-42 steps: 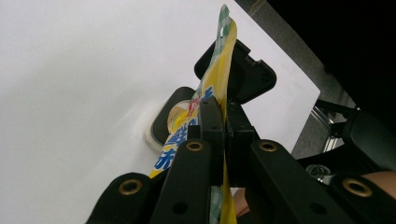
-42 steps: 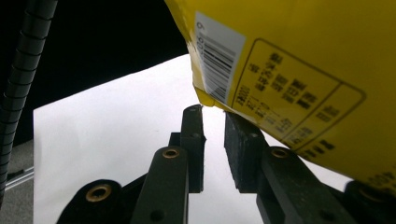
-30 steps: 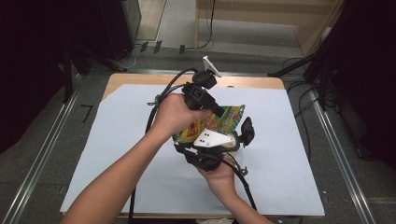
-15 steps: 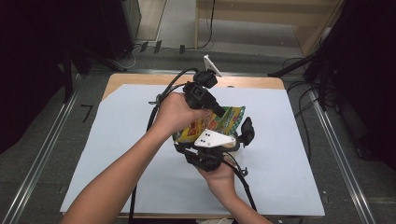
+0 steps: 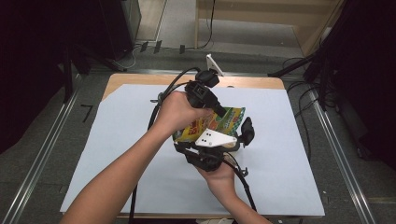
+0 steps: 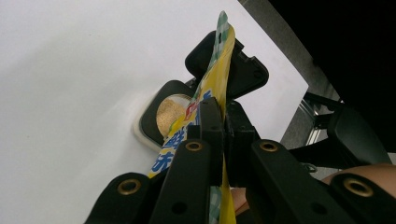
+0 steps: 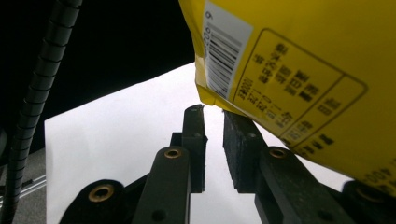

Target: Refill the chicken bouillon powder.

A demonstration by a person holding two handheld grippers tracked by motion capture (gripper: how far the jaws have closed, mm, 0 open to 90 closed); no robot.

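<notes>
Snack packet (image 5: pixel 219 122): yellow and green, held above the white sheet (image 5: pixel 116 140) at the counter's middle. Your left gripper (image 6: pixel 223 126): clamped on the packet's edge. Your right gripper (image 7: pixel 214 140): at the packet's near side, jaws narrow with a bare gap, gripping nothing.

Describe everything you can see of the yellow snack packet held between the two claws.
The snack packet is a flat pouch of glossy film, yellow with green check edging, blue lettering and a food picture on the front. Its back carries a barcode and a boxed panel of printed text. It is held edge-up above the white sheet. The left claw is clamped on its edge. The right claw sits at its lower corner with a narrow gap between its jaws.
</notes>
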